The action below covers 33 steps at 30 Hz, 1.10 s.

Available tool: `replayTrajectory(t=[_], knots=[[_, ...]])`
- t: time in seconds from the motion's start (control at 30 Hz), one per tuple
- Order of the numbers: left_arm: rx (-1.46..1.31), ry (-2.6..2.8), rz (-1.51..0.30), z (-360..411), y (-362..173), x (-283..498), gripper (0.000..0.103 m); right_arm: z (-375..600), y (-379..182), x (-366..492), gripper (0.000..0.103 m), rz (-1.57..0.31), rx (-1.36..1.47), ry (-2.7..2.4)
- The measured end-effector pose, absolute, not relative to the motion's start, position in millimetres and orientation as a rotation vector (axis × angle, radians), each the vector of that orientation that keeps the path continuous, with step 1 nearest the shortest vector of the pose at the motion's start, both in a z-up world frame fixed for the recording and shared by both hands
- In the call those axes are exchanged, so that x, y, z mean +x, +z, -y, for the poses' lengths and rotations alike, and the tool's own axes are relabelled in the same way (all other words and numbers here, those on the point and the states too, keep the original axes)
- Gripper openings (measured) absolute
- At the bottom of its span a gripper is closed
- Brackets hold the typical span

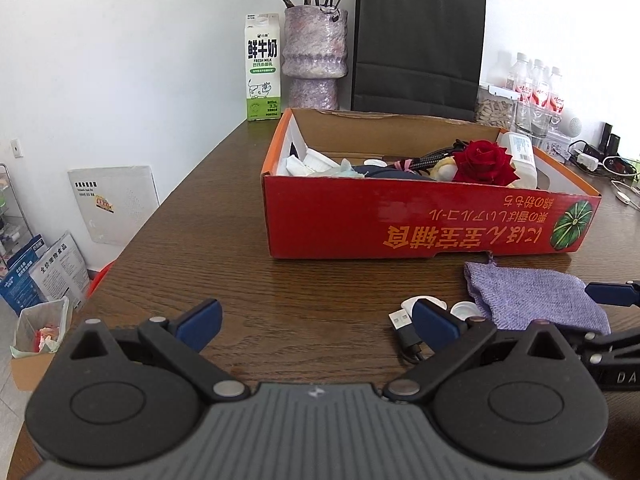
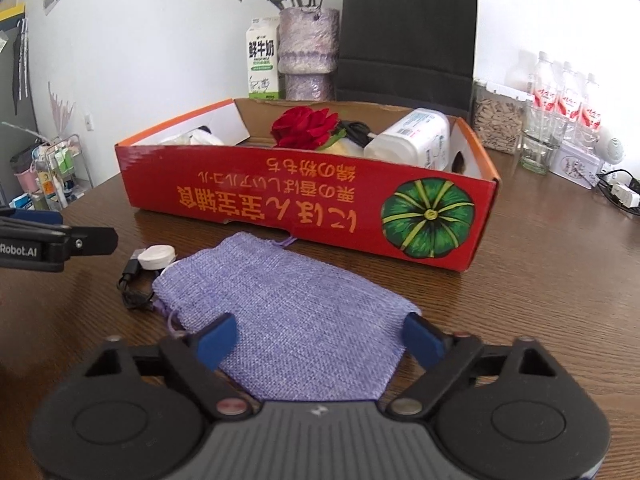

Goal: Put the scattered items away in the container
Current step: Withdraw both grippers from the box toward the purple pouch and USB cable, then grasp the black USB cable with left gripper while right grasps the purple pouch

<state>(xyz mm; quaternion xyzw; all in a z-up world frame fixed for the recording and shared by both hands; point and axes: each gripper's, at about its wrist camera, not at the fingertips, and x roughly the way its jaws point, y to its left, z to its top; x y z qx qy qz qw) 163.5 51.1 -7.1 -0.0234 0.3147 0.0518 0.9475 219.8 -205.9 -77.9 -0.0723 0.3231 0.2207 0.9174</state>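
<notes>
Lilac woven pouch point(image 2: 288, 312) lies flat on your wood-grain table point(image 2: 520, 300) before the red cardboard box point(image 2: 304, 196); your right gripper point(image 2: 320, 340) straddles it unclenched, left gripper point(image 1: 316, 320) spread empty

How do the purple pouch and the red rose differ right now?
The purple pouch lies flat on the table outside the red box, while the red rose already sits inside it. The pouch is pale woven cloth between the right gripper's jaws; the rose is deep red and untouched. Both are soft items.
</notes>
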Motion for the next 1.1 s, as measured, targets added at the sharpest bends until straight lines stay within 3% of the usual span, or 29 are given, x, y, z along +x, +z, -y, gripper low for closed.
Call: replayTrajectory(t=[0.1,0.17,0.27,0.43,0.83,0.97,1.03,1.07,1.1], knots=[[-0.044,0.099,-0.647,-48.7,-8.4,163.2,0.103,212.6,-76.5,216.4,0.060,-0.644,-0.138,0.440],[-0.038,0.094,-0.652,-46.2,-9.2,163.2,0.103,217.0,-75.5,214.1,0.032,-0.632,-0.130,0.430],[-0.030,0.086,-0.654,-41.3,-9.8,162.1,0.103,222.8,-75.6,211.3,0.011,-0.625,-0.114,0.439],[-0.019,0.073,-0.660,-34.2,-9.9,158.1,0.103,229.8,-75.2,208.2,0.006,-0.623,-0.075,0.453],[-0.017,0.015,-0.698,-10.5,-15.9,168.9,0.103,252.6,-71.0,205.9,0.006,-0.593,0.008,0.401],[-0.006,0.012,-0.732,-5.5,-23.0,170.8,0.083,254.7,-72.7,204.7,0.006,-0.597,0.009,0.402],[-0.003,0.007,-0.714,-5.5,-22.3,167.9,0.068,255.4,-73.4,205.3,0.006,-0.601,0.011,0.407],[-0.010,-0.004,-0.708,-6.4,-21.7,166.7,0.048,255.3,-73.5,205.1,0.006,-0.602,0.012,0.409],[-0.015,-0.005,-0.704,-7.4,-20.9,165.7,0.047,255.4,-73.6,204.6,0.006,-0.601,0.014,0.410]])
